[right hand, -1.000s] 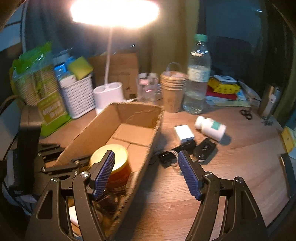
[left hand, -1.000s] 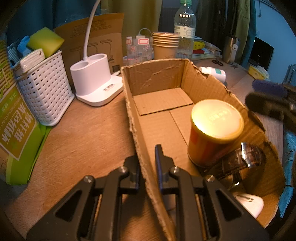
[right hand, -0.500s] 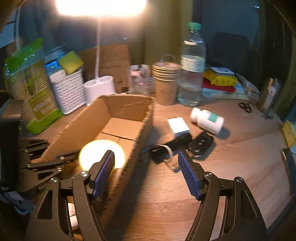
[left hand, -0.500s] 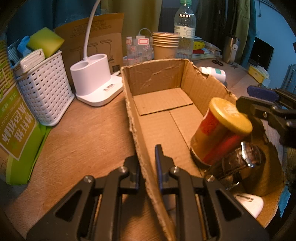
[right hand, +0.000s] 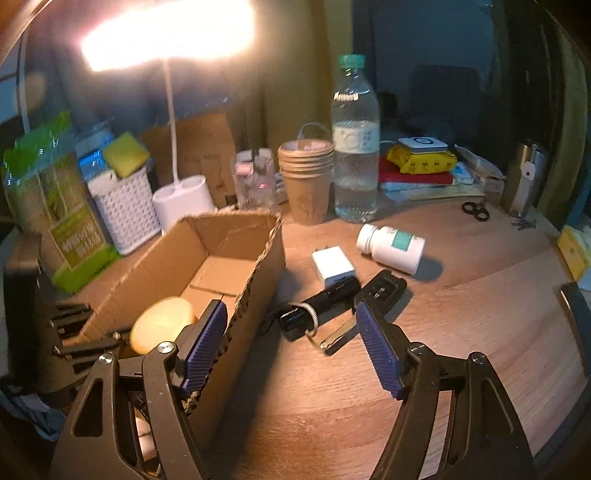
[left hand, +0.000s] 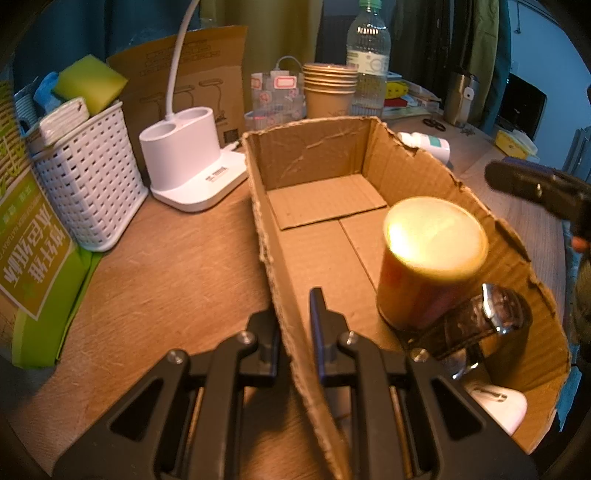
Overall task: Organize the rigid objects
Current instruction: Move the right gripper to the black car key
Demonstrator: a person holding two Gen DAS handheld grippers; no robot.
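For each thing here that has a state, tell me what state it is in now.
left gripper: shut on the cardboard box wall
right gripper: open, holding nothing
cardboard box: open-topped
yellow-lidded can: upright in box
desk lamp: on
white pill bottle: lying on table
water bottle: upright, capped

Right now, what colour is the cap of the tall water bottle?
Green. The cap of the water bottle shows best in the right wrist view.
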